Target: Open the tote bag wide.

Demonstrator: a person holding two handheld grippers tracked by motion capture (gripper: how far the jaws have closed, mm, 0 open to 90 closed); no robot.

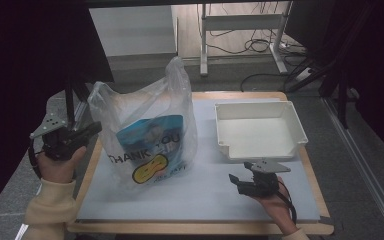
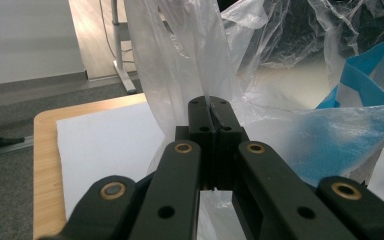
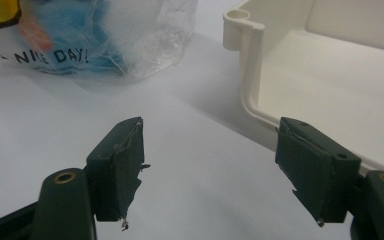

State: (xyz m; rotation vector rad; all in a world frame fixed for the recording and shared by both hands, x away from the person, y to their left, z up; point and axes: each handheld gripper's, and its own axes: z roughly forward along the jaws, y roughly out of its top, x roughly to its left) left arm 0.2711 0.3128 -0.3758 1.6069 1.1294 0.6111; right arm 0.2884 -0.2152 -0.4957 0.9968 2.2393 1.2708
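A clear plastic bag [image 1: 150, 135] printed with "THANK YOU", a blue patch and a yellow smiley stands upright on the left half of the table. At the bag's left edge, my left gripper [image 1: 96, 127] is shut on a fold of its film. In the left gripper view the film [image 2: 180, 60] runs up from between the closed jaws of that gripper [image 2: 214, 112]. My right gripper [image 1: 236, 183] rests low near the table's front, right of the bag and just in front of the white tray [image 1: 290, 115]. Its jaws [image 3: 210, 150] stand open with nothing between them.
A pale mat [image 1: 200, 195] covers the wooden tabletop [image 1: 310, 180]. The tray's near corner [image 3: 250, 60] lies close ahead of the right gripper, and the bag's bottom [image 3: 105, 35] lies to its left. Desk legs and cables [image 1: 260, 45] stand on the floor beyond the table.
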